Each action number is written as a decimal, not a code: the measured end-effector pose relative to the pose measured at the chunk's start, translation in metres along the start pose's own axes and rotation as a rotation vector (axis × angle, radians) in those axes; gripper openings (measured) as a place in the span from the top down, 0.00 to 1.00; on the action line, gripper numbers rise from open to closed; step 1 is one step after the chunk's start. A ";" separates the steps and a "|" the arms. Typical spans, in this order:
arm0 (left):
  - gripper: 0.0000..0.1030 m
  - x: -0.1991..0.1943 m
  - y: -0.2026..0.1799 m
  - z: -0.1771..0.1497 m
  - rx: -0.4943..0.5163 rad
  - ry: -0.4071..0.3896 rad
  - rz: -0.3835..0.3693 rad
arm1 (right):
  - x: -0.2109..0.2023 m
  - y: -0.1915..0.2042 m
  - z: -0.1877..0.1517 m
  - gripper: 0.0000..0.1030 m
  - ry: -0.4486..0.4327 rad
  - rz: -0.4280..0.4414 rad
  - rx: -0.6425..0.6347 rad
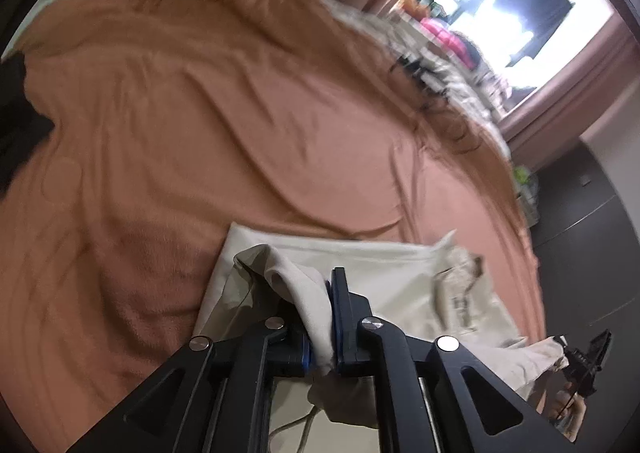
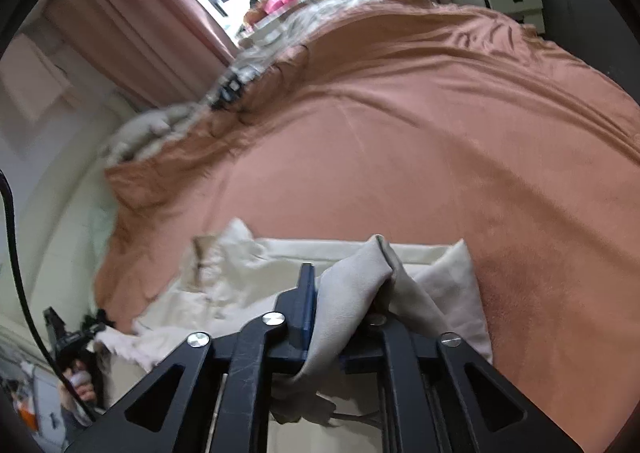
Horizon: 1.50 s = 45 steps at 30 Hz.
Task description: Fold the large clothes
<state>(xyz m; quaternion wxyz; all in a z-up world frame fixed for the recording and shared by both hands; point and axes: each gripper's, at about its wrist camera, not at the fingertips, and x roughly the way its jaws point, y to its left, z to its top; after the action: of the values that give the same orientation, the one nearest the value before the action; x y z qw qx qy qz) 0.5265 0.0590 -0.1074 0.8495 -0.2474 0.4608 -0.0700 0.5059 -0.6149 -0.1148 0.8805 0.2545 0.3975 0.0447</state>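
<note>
The right gripper (image 2: 340,317) pinches a bunched fold of the beige garment (image 2: 360,273) at six o'clock, fabric draping over its right finger. The garment lies on a terracotta bedspread (image 2: 440,157) filling the centre. At eight o'clock the left gripper (image 2: 66,333) grips another edge. Pink curtains (image 2: 132,25) hang at eleven o'clock.
</note>
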 end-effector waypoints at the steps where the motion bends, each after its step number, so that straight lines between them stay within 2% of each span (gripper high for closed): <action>1: 0.77 0.010 0.003 0.001 -0.012 0.036 0.005 | 0.007 -0.002 0.000 0.74 0.025 -0.016 0.012; 2: 0.62 0.015 0.006 0.002 -0.025 0.053 -0.005 | 0.011 -0.004 0.000 0.46 0.033 -0.021 0.024; 3: 0.43 0.016 0.007 0.003 -0.032 0.053 -0.016 | 0.010 -0.006 -0.001 0.25 0.013 -0.035 0.031; 4: 0.35 0.015 0.007 0.005 -0.031 0.040 -0.022 | 0.009 -0.006 0.000 0.21 -0.007 -0.054 0.028; 5: 0.20 0.009 0.004 0.006 -0.014 0.001 -0.019 | 0.004 -0.006 0.000 0.19 -0.036 -0.084 0.014; 6: 0.13 0.002 0.001 0.007 0.002 -0.032 -0.017 | 0.000 -0.005 0.001 0.19 -0.044 -0.089 0.006; 9: 0.12 -0.011 -0.009 0.010 0.039 -0.074 -0.012 | -0.008 -0.001 0.001 0.19 -0.059 -0.078 -0.010; 13: 0.12 -0.009 -0.025 0.004 0.114 -0.063 0.033 | -0.006 0.027 -0.004 0.19 -0.039 -0.102 -0.109; 14: 0.13 -0.007 -0.031 -0.001 0.138 -0.051 0.045 | -0.003 0.034 -0.006 0.19 -0.029 -0.099 -0.129; 18: 0.31 0.015 -0.053 -0.012 0.207 0.032 0.067 | 0.013 0.066 -0.014 0.27 0.026 -0.090 -0.213; 19: 0.32 0.020 -0.057 -0.015 0.225 0.050 0.075 | 0.018 0.073 -0.016 0.28 0.046 -0.085 -0.229; 21: 0.33 0.032 -0.068 -0.023 0.261 0.082 0.098 | 0.029 0.087 -0.021 0.32 0.084 -0.069 -0.255; 29: 0.33 0.077 -0.091 -0.043 0.379 0.193 0.186 | 0.083 0.136 -0.045 0.32 0.216 -0.076 -0.363; 35: 0.33 0.115 -0.092 -0.056 0.461 0.286 0.302 | 0.138 0.152 -0.068 0.32 0.355 -0.185 -0.442; 37: 0.34 0.121 -0.094 -0.061 0.501 0.288 0.328 | 0.150 0.152 -0.077 0.46 0.381 -0.231 -0.471; 38: 0.42 0.122 -0.096 -0.063 0.526 0.279 0.337 | 0.152 0.151 -0.079 0.58 0.375 -0.244 -0.476; 39: 0.57 0.122 -0.097 -0.064 0.539 0.272 0.336 | 0.151 0.151 -0.079 0.75 0.360 -0.245 -0.476; 40: 0.66 0.120 -0.098 -0.063 0.545 0.264 0.339 | 0.149 0.152 -0.078 0.87 0.355 -0.224 -0.468; 41: 0.91 0.118 -0.099 -0.061 0.534 0.270 0.309 | 0.145 0.154 -0.076 0.94 0.352 -0.195 -0.457; 43: 0.96 0.115 -0.102 -0.058 0.517 0.263 0.298 | 0.134 0.159 -0.072 0.96 0.299 -0.194 -0.466; 45: 0.97 0.107 -0.110 -0.057 0.542 0.221 0.291 | 0.121 0.163 -0.067 0.97 0.254 -0.180 -0.469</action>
<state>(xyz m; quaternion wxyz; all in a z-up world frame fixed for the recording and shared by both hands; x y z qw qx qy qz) 0.5525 -0.0941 -0.1594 0.8303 0.0656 0.5453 -0.0944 0.5598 -0.4120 -0.1556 0.8588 0.0000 0.5046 0.0886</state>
